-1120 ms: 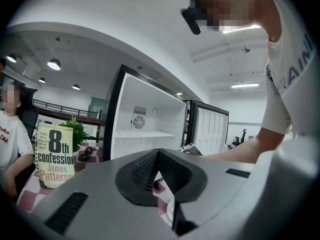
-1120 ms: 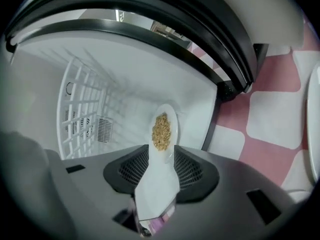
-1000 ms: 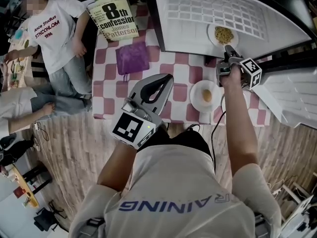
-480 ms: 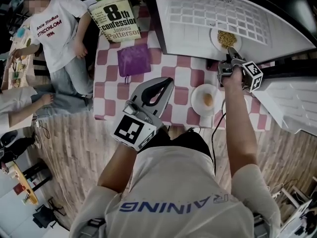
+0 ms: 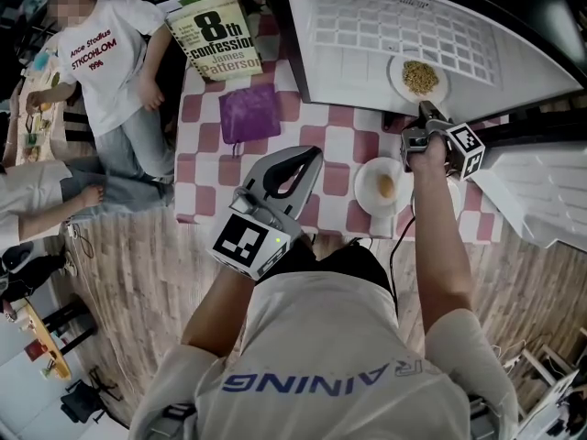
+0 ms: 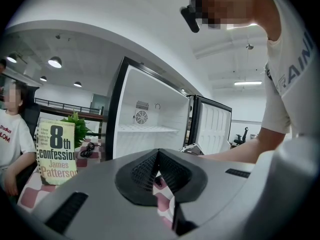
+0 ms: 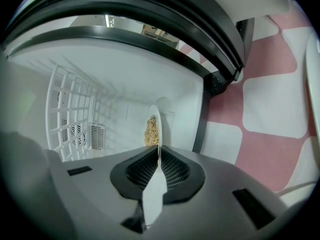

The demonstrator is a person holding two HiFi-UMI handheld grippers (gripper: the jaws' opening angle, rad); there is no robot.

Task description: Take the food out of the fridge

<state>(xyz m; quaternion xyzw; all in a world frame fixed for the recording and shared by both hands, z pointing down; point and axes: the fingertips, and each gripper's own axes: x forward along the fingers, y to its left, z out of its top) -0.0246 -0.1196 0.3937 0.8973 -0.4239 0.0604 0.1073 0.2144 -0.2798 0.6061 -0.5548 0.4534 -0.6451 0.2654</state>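
- Closing just now: the right gripper has been bringing its fingers together since the earlier frames, when they were standing wide just short of the plate; the hand itself is hardly shifting.
- Fingers are now pinching the near rim of the plate of food, which is still sitting on the shelf inside the open fridge. In the right gripper view the rim is running edge-on between the pads.
- Step in hand, as I am reading it: securing the grip, with the lift-out not yet begun. How deep the rim is seated is hard to tell from that edge-on look.
- Next move is likely calling for a straight pull back over the fridge sill, keeping the plate level so the loose heap is not sliding. It can then go down on the bench near the second plate.
- Right arm is reaching well forward, gripper tipping slightly down and rolled so one finger is lying over the rim and one under.
- Left gripper is hovering over the bench's near edge, elbow bent, fingers together on nothing.
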